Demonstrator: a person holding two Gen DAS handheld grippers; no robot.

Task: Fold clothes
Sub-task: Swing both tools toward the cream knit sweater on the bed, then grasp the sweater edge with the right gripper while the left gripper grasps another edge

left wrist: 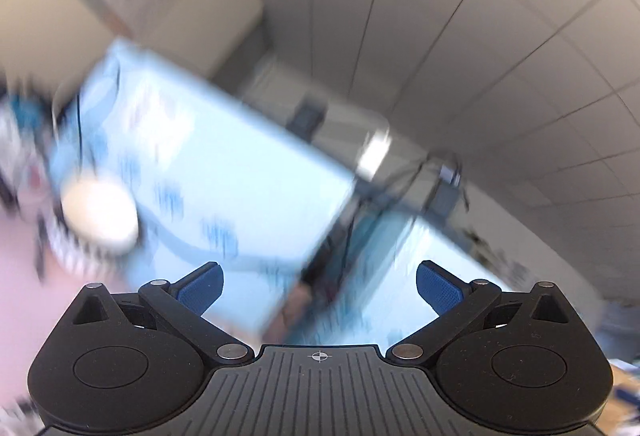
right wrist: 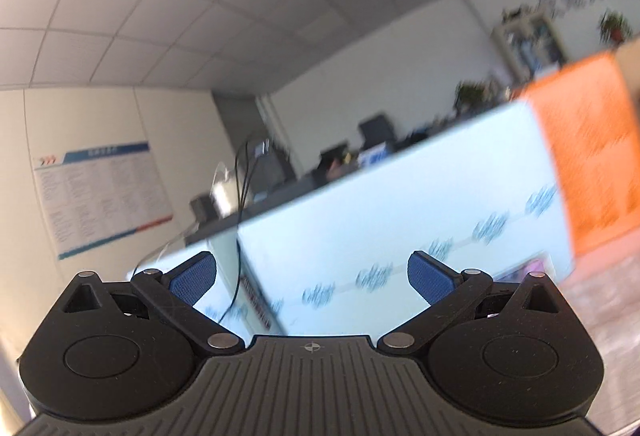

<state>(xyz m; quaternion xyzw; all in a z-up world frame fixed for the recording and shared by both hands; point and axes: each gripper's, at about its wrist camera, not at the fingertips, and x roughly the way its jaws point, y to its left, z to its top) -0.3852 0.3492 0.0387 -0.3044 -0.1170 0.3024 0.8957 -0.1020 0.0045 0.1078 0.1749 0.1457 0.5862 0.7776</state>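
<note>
Both of your grippers are spread wide with nothing between the blue pads. Your left gripper (left wrist: 320, 286) points up at a tilted, motion-blurred room: a pale blue partition panel (left wrist: 224, 164) with darker blue marks fills the middle, a white rounded object (left wrist: 100, 214) sits at its left, and ceiling tiles (left wrist: 500, 36) run above. Your right gripper (right wrist: 312, 278) also aims upward, toward a light blue partition (right wrist: 400, 220), an orange sheet (right wrist: 592, 156) at its right end, a wall chart (right wrist: 100, 196) on the left and dangling black cables (right wrist: 244, 172). You have no clothing clearly in either view; a pink blur (left wrist: 24, 268) at the left view's edge cannot be identified.
</note>
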